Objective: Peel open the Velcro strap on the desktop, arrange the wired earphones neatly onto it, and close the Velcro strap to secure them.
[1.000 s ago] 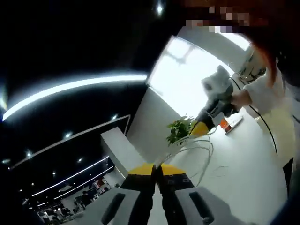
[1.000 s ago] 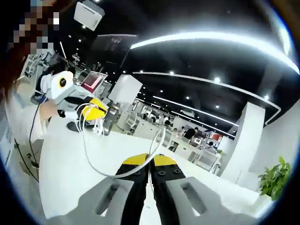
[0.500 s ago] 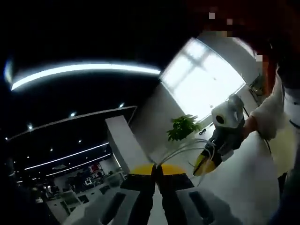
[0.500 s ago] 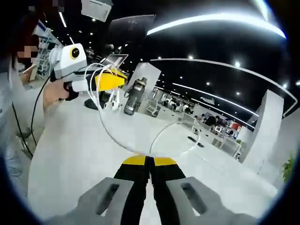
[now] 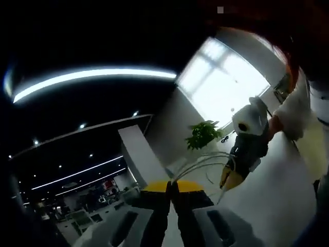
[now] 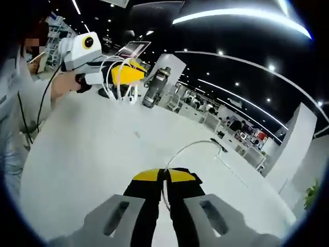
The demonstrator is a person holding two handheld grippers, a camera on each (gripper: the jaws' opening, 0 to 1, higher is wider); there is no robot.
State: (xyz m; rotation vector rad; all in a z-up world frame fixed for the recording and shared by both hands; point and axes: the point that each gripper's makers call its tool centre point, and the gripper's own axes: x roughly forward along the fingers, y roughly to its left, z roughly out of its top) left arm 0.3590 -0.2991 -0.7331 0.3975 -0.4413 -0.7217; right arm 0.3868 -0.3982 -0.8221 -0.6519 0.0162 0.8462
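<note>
- Right gripper, right gripper view: jaws clenched on a thin white cable, which rises from between the tips, arcs over the white surface and comes down at a small dark piece, perhaps the plug or remote; too small to tell.
- Left gripper, left gripper view: jaws pressed together, with white cable strands fanning out from the tips toward the right gripper, so it seems to pinch the cable as well.
- Farther off in the right gripper view, the left gripper shows at upper left in a person's hand, with several loops of cable gathered and hanging at its yellow tips.
- Behind those loops stand a dark bottle and a pink-screened monitor.
- Farthest in the left gripper view: a potted plant and a bright window.
- The Velcro strap I cannot find in either view.
- Handling, as a judgement: the earphones are light, limp and springy, so the loops will want to uncoil; hold the bundle across all strands at its middle, not by one strand, and avoid tugging at the thin joints near the buds.
</note>
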